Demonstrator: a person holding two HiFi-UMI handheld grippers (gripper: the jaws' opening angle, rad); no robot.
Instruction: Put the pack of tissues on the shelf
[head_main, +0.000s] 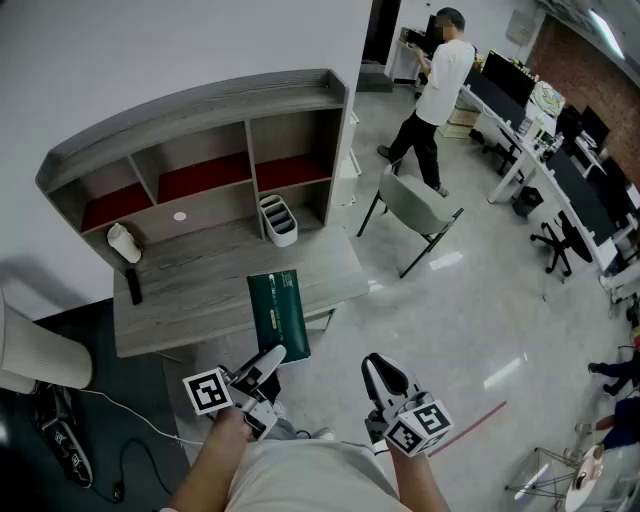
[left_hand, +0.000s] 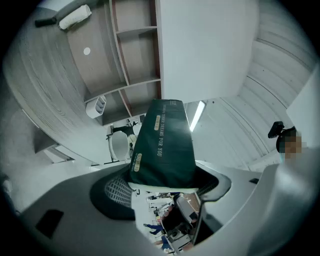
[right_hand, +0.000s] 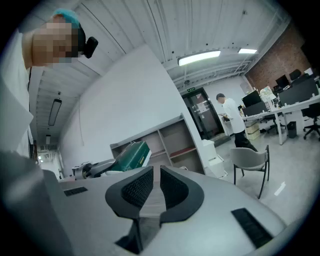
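The pack of tissues is dark green with pale print and has a white end. My left gripper is shut on its near end and holds it over the front edge of the grey desk. In the left gripper view the pack stands up between the jaws of that gripper and points toward the shelf. The shelf unit at the back of the desk has open compartments with red floors. My right gripper hangs lower right, its pads nearly together on nothing. The pack shows to its left.
A white caddy stands on the desk by the shelf's right compartment; a white roll and a black object lie at the left. A grey chair is right of the desk, a person beyond it, and office desks far right.
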